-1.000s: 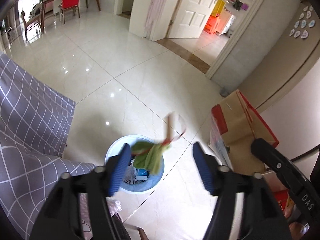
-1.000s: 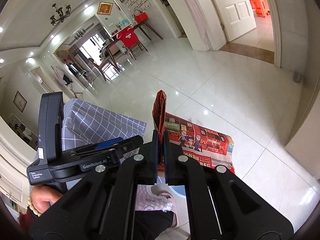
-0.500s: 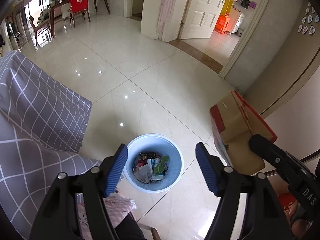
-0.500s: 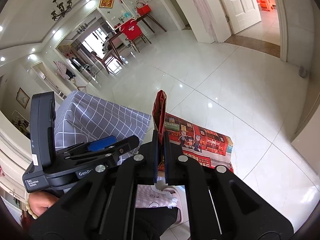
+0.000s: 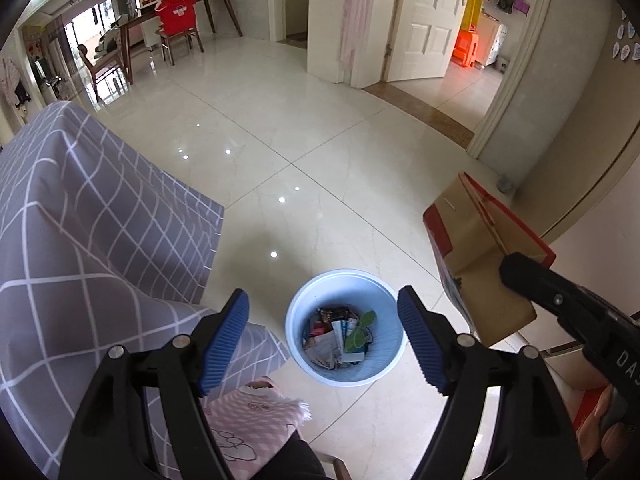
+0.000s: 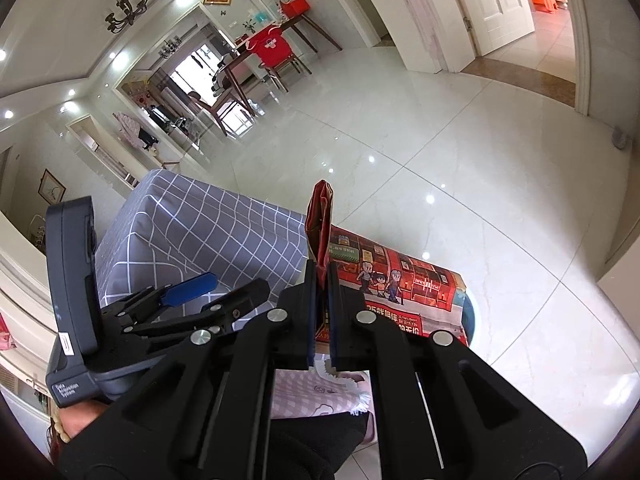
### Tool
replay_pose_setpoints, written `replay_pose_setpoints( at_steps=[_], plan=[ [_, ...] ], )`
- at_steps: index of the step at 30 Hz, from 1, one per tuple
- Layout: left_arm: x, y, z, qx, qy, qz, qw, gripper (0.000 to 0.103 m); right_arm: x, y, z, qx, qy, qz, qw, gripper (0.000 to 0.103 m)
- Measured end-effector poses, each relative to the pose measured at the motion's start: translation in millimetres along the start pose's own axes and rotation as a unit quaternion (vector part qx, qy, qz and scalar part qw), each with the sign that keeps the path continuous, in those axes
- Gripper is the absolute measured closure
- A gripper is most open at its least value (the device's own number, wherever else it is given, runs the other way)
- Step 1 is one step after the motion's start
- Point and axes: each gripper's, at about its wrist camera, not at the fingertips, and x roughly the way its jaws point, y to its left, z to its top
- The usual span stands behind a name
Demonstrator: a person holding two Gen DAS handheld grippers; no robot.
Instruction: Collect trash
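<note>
A light blue bin (image 5: 296, 344) stands on the tile floor, holding paper scraps and a green leafy stalk (image 5: 360, 330). My left gripper (image 5: 322, 338) hangs above it, its jaws opening with nothing between the blue pads (image 5: 224, 338). A red printed cardboard box (image 5: 476, 256) is held by its flap. My right gripper (image 6: 321, 312) is shut on that red flap (image 6: 320, 224), and the box (image 6: 400, 296) hangs over the bin rim (image 6: 472, 312). In the right wrist view the left gripper (image 6: 188, 292) sits at the left.
A grey checked cloth (image 5: 88, 240) covers furniture at the left. A pink slipper (image 5: 256, 420) lies under the left gripper. A dining table with a red-covered chair (image 5: 176, 20) stands far back. An open white door (image 5: 432, 20) and a wall (image 5: 580, 160) are at the right.
The green stalk dropped from the left gripper into the bin. The left gripper's jaws spread wider and the view shifted, with the bin now between the pads. The right gripper still grips the box flap.
</note>
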Motion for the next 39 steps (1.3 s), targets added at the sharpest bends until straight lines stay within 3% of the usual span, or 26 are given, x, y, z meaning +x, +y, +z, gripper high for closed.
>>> replay_pose_setpoints(
  at_steps=[2,5,7,8,17,26,39],
  plan=[
    [0,4,0,-0.003,-0.001,0.002,1.0,0.027,5,2,3,0.001,0.001,0.005,1.0,0.098],
    [-1,11,-1,-0.009,-0.002,0.006,0.9999,0.026,12,2,6,0.006,-0.002,0.01,1.0,0.088],
    [-2,16,-1,-0.012,0.0,0.006,0.9999,0.026,16,0,6,0.01,-0.001,0.007,1.0,0.052],
    [-1,16,-1,-0.013,0.0,0.006,0.9999,0.026,16,0,4,0.009,-0.007,0.002,1.0,0.049],
    [-26,21,-5,-0.025,-0.018,0.011,0.9995,0.026,-6,9,-2,-0.002,-0.018,-0.026,1.0,0.049],
    [-117,15,-20,-0.023,-0.095,0.053,0.9938,0.022,-70,58,-12,-0.056,-0.075,-0.045,0.995,0.046],
    [-284,-1,-89,-0.034,-0.236,0.123,0.9634,0.012,-190,136,-56,-0.149,-0.166,-0.023,0.974,0.027]
  ],
)
